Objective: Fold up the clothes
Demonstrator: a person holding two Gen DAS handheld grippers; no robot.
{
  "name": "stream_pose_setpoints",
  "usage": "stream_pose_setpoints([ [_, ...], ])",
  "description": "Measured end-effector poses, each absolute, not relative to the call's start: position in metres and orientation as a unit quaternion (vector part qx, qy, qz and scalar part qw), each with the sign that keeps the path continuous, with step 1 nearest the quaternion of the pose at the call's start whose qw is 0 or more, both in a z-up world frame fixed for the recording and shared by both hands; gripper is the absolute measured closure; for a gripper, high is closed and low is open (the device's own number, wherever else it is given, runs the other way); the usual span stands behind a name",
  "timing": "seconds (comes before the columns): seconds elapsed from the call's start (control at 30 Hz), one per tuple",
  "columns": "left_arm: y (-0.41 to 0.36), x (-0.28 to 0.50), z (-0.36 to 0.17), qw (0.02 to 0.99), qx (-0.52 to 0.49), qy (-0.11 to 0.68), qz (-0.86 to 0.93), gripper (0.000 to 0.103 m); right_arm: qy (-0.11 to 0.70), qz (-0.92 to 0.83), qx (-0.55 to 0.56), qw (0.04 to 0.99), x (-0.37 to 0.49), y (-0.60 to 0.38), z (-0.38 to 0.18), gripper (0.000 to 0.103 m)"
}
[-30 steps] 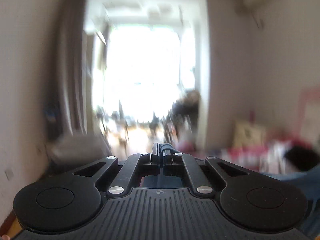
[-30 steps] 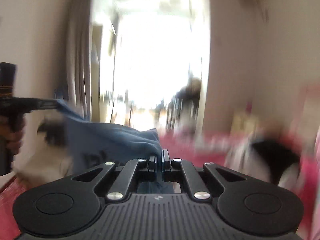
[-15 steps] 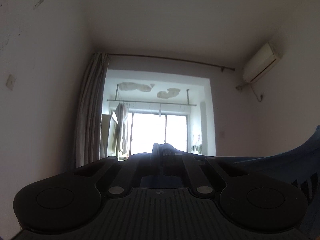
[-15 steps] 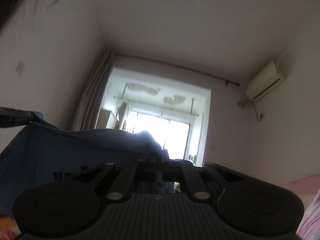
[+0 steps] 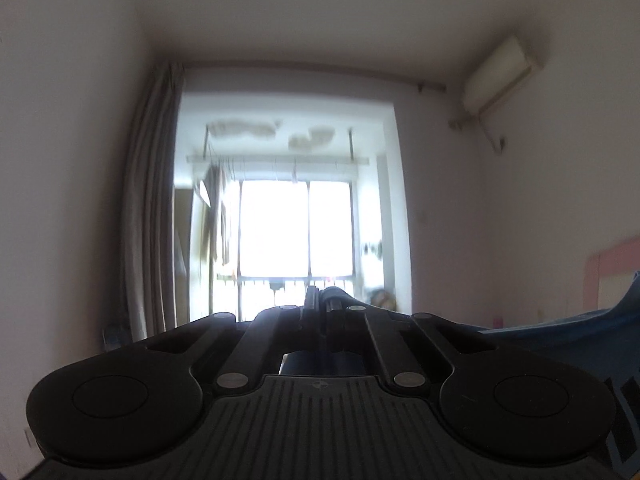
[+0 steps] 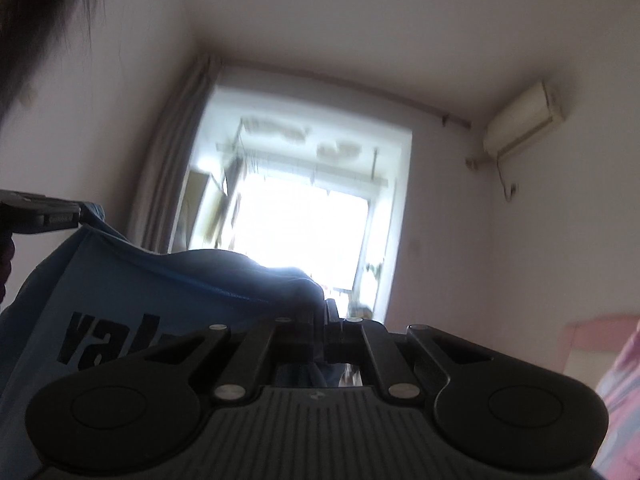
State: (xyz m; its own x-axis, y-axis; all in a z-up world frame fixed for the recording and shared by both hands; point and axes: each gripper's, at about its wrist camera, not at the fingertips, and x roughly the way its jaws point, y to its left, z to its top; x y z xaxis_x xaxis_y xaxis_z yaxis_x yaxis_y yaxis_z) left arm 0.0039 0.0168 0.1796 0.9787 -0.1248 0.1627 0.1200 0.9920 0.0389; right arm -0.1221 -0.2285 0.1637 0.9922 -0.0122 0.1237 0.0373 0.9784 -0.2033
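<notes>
Hanging between the two tools, the blue shirt (image 6: pixel 132 280) spans the air well above whatever lies below, with both cameras tilted up toward the ceiling and the bright window (image 5: pixel 294 228). The right gripper (image 6: pixel 325 312) has its fingers drawn together on a bunched fold of the fabric, which rises in a dark hump just in front of the tips and spills left across that view. Black printed letters (image 6: pixel 108 340) show on the cloth (only the start of a word is readable; the rest is hidden behind the tool's body). At the far left edge of the right wrist view, the left gripper (image 6: pixel 78 216) pinches the shirt's upper corner, the cloth pulled to a point at its tip. From its own camera, the left gripper (image 5: pixel 320 296) shows its fingers pressed close together, and the shirt (image 5: pixel 580 336) runs off to the right as a dark blue band. A curtain (image 5: pixel 148 208) hangs left of the window, an air conditioner (image 5: pixel 500 76) sits high on the right wall, and dark hair (image 6: pixel 36 12) intrudes at the upper left of the right view.
</notes>
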Motion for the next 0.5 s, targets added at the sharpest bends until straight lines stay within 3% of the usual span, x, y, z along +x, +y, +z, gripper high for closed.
stream_pose_setpoints([
  [0.27, -0.014, 0.157, 0.092, 0.996, 0.047, 0.027, -0.064, 0.101, 0.058, -0.033, -0.125, 0.99, 0.05, -0.248, 0.082, 0.098],
  [0.5, -0.044, 0.321, -0.031, 0.983, 0.104, 0.142, -0.056, 0.101, 0.195, -0.022, -0.125, 0.973, 0.233, -0.263, -0.032, 0.098],
])
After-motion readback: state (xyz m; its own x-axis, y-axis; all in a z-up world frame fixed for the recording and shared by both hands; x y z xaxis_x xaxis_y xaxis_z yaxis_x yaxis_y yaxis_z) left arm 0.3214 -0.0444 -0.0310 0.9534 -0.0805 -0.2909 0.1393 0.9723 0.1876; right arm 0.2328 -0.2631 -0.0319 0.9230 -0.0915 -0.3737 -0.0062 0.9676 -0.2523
